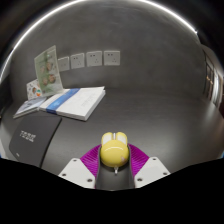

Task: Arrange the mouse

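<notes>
Gripper clamped on yellow mouse (underside hidden); books beyond, left.

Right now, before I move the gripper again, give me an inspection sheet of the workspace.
Surface: dark grey desk, bare ahead of the fingers.
Job's things: yellow mouse sits between the fingers, at their tips.
Clutter: stack of books and papers with an upright leaflet beyond the fingers; dark device beside it.
Grippers: gripper closed on the mouse, both purple pads against its sides.
Cables: nothing seen.
Surroundings: wall with a row of paper sheets pinned up.
</notes>
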The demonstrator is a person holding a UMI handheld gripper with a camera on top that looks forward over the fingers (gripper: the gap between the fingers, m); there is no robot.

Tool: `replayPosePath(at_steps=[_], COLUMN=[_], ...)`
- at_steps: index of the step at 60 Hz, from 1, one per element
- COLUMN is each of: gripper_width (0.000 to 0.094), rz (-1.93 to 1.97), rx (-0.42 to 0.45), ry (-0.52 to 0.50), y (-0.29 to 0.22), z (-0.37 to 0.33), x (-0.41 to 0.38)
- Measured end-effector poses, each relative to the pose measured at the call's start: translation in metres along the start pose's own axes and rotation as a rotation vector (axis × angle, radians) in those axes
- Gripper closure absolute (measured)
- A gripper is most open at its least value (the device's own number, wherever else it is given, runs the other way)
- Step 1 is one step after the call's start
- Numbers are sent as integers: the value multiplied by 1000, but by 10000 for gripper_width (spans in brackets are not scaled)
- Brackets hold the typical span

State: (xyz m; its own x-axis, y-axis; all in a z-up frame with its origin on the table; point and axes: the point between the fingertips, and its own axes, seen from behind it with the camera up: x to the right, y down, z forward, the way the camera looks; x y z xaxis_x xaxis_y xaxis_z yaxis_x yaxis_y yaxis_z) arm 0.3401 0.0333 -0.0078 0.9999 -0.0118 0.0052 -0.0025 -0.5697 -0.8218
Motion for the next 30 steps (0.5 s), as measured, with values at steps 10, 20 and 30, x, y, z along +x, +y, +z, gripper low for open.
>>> replayPosePath(at_steps=[10, 20, 30], gripper_width=[562, 564, 565], rz=[10, 19, 17], rx=[99, 276, 254], ry=[91, 48, -46], y=[-37, -106, -85], z=[-49, -106, -89], x=[-35, -172, -321])
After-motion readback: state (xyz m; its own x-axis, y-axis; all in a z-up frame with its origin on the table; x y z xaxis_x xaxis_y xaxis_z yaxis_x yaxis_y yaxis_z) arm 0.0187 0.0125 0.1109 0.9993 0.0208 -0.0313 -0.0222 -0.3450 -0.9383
